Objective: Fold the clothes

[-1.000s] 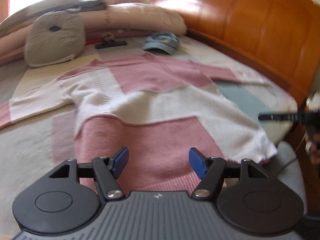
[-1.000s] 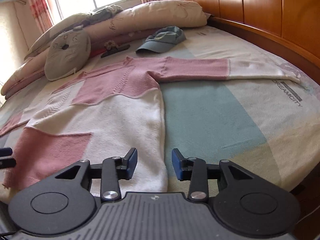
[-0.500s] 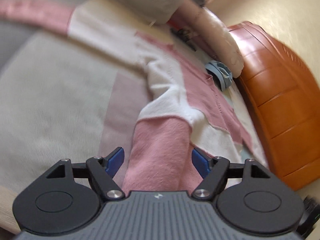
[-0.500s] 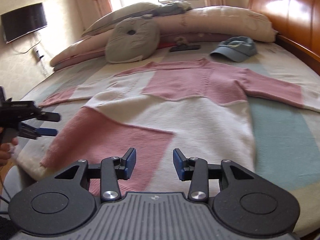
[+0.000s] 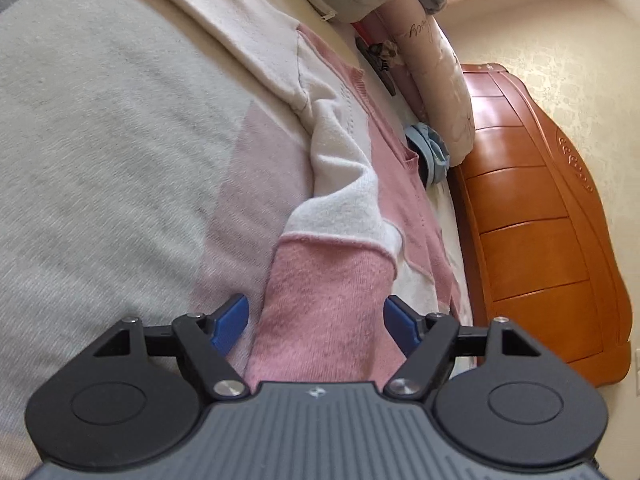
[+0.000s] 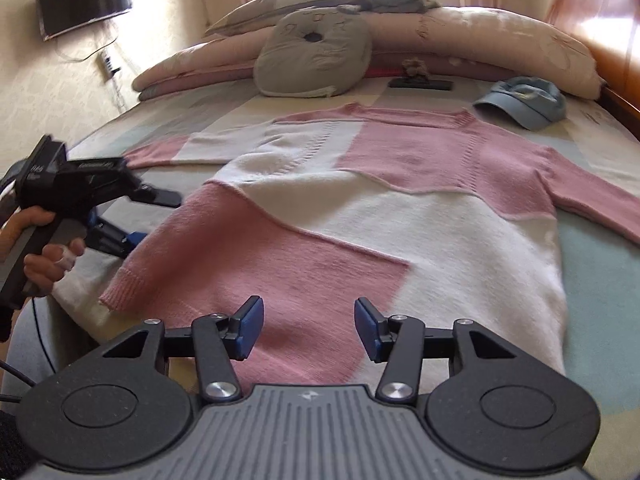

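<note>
A pink and white knit sweater (image 6: 360,208) lies spread flat on the bed, neck toward the pillows, sleeves out to both sides. My left gripper (image 5: 316,326) is open, turned on its side, with the sweater's pink lower left edge (image 5: 320,304) between its fingers. It also shows in the right wrist view (image 6: 148,216), at the sweater's left side near the hem. My right gripper (image 6: 308,328) is open and empty, just above the pink hem area near the bed's front edge.
A grey cushion (image 6: 312,56) and long pillows (image 6: 480,40) lie at the head of the bed. A blue cap (image 6: 524,100) and a dark flat object (image 6: 420,82) sit beyond the sweater. The wooden headboard (image 5: 540,220) runs along the right.
My left gripper rolled sideways and moved in onto the sweater's lower left edge. My right gripper swung left, from the sweater's right side toward the middle of the hem, and opened wider.
</note>
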Tool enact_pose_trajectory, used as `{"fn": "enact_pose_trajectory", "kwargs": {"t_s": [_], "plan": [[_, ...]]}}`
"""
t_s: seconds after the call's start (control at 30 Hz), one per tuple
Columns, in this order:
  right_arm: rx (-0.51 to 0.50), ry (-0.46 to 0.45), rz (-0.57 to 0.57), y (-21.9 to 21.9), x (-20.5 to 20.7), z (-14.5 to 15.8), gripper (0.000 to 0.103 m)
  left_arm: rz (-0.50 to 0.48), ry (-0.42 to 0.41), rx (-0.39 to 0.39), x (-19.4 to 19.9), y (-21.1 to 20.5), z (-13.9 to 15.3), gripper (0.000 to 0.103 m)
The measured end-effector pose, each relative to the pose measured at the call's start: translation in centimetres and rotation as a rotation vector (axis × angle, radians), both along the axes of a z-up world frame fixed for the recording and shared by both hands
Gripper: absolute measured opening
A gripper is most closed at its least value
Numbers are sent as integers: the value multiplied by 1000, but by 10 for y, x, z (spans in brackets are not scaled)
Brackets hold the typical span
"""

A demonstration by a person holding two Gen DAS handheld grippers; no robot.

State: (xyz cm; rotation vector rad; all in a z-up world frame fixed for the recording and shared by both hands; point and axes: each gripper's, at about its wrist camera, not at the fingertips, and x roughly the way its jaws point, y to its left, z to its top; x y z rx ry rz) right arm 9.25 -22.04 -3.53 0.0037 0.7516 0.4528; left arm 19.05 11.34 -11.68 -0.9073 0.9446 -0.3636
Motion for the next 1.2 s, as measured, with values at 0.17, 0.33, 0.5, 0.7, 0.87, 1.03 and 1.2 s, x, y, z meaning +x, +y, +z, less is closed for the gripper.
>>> {"fn": "enact_pose_trajectory", "kwargs": {"t_s": [0.17, 0.33, 0.5, 0.7, 0.87, 1.03, 1.2], "plan": [[-119, -77, 160, 53, 20, 18, 57, 35, -30, 25, -3, 11, 10, 74], [-205, -132, 322, 114, 59, 28, 58, 68, -63, 34, -5, 30, 22, 75], [-262, -128, 459, 173, 94, 17, 58, 88, -65, 17, -5, 47, 23, 75], [-363, -52, 451, 162, 102, -20, 58, 66, -53, -48, 1, 45, 13, 75], [-265, 2, 391, 114, 99, -31, 58, 8, -39, -101, 23, 21, 3, 75], [-197, 2, 367, 101, 96, -33, 59, -58, 8, -205, 42, -6, -14, 75], [-128, 13, 346, 95, 96, -31, 62, -90, -1, -233, 53, -21, -20, 75]]}}
